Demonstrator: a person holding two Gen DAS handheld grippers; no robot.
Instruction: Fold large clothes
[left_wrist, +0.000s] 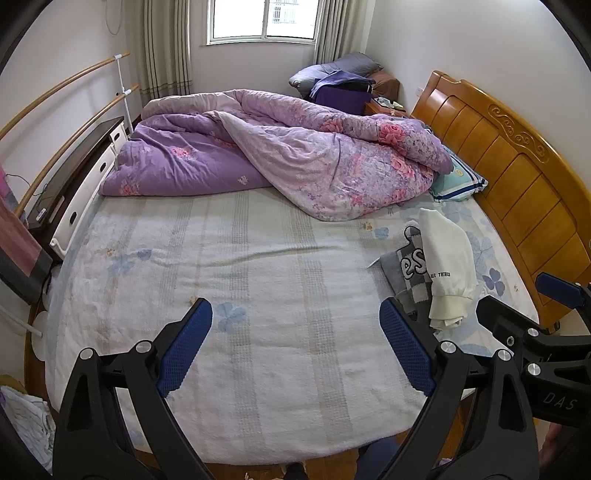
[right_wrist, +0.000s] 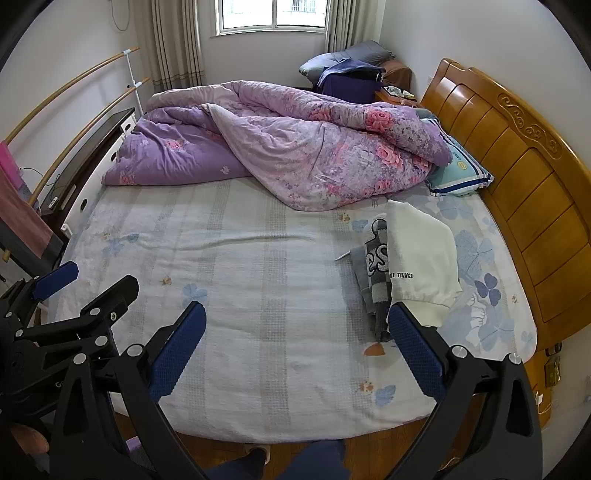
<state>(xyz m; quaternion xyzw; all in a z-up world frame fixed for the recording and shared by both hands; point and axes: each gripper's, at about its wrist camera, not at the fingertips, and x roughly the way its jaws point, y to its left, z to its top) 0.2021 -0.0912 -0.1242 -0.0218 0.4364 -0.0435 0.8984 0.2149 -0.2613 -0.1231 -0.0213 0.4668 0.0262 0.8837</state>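
A home bedroom: a bed (left_wrist: 236, 280) with carved wooden headboard (left_wrist: 517, 177), rumpled purple floral quilt (left_wrist: 295, 155), pillow (left_wrist: 458, 181), and curtained window (left_wrist: 262, 18).

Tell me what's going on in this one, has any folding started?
Not yet, by the look of it. A person stands at the side of the bed holding both grippers above the mattress, and the left gripper and right gripper are open and empty. A white sweatshirt lies on a grey patterned garment near the headboard, untouched. A purple quilt is bunched along the far side.
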